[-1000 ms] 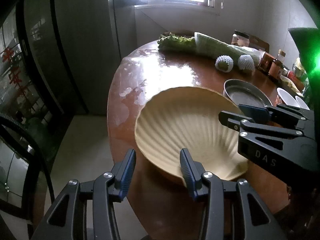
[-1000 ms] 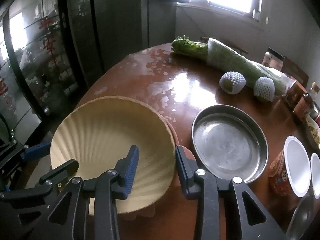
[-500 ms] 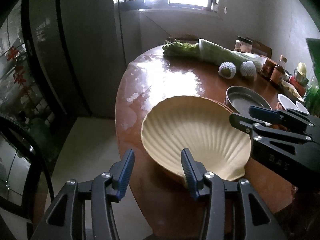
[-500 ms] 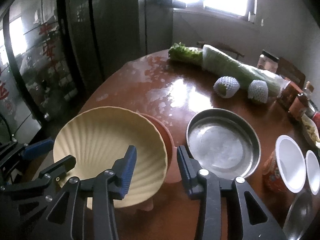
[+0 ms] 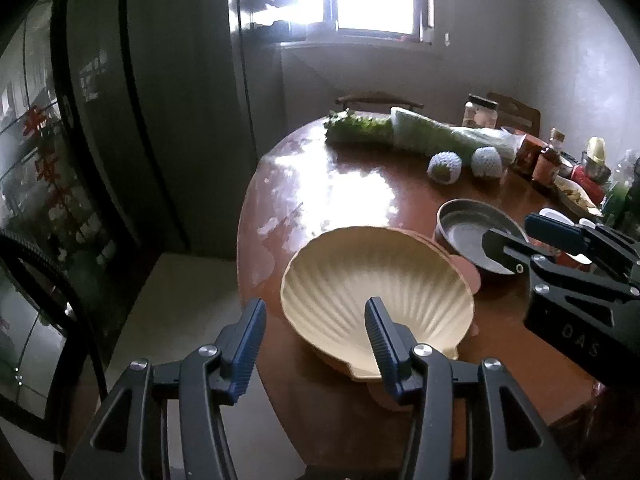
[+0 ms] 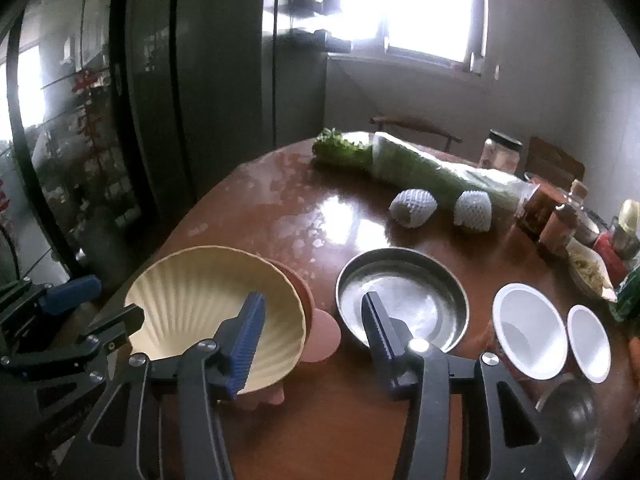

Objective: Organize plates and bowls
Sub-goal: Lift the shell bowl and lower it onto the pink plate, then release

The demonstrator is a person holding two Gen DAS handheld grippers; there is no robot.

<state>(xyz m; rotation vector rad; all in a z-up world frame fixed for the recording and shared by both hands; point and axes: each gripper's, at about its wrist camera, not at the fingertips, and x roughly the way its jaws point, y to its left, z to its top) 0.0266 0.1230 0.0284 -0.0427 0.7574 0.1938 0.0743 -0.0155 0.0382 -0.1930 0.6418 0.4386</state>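
A cream shell-shaped plate (image 5: 376, 292) sits stacked on a pink shell-shaped plate (image 5: 466, 274) at the near left of the round wooden table (image 5: 344, 184). In the right wrist view the cream plate (image 6: 200, 300) covers most of the pink plate (image 6: 320, 334). A steel dish (image 6: 402, 298) stands to their right. My left gripper (image 5: 314, 338) is open and empty, back from the cream plate's near rim. My right gripper (image 6: 310, 334) is open and empty, above the table's near edge between the plates and the steel dish.
Two white cups (image 6: 530, 330) and a steel bowl (image 6: 572, 412) stand at the near right. Wrapped cabbage (image 6: 420, 164), two netted fruits (image 6: 412, 208), jars and bottles (image 6: 556, 216) line the back and right. A dark fridge (image 6: 180, 100) stands left of the table.
Both grippers have drawn back and up from the stacked plates, so the plates look smaller and farther. The plates stay on the table. Both grippers stay open.
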